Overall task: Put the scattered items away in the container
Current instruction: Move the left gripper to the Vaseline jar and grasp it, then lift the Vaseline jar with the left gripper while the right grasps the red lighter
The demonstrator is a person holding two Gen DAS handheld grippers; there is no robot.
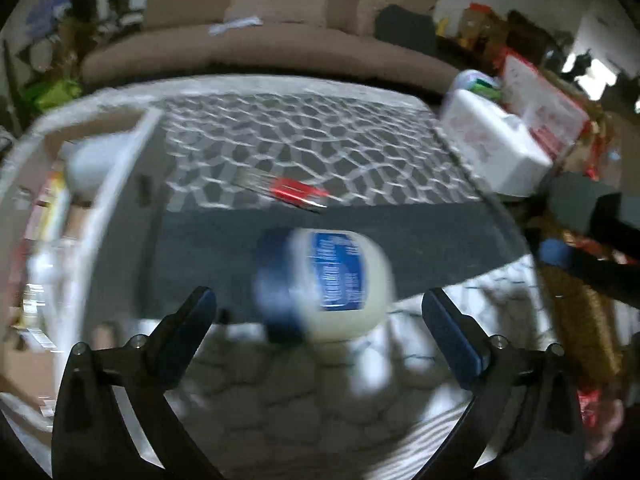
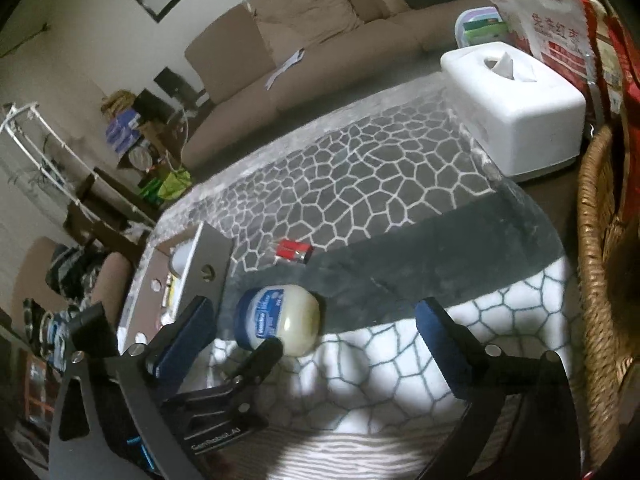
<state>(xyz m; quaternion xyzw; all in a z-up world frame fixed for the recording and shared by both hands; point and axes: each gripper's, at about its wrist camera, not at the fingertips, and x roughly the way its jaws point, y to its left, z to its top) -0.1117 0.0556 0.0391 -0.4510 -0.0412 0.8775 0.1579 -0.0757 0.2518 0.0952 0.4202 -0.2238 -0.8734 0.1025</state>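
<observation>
On the patterned counter (image 2: 360, 184), both my grippers stood apart and empty; the jar (image 2: 280, 322) awaited grasping and transfer to the container (image 2: 208, 256).

One jar (image 2: 280, 320) with a blue lid lies on its side at about seven o'clock in the right wrist view. One small red pack (image 2: 292, 251) lies near the centre, toward twelve o'clock of the jar. One white tissue box (image 2: 516, 112) stands at two o'clock. One wicker basket (image 2: 596, 264) sits at three o'clock. One white tray (image 2: 208, 256) stands at nine o'clock. One sofa (image 2: 304, 56) runs across twelve o'clock. Two grippers show, one right (image 2: 316, 318) and one left (image 1: 318, 306).
</observation>
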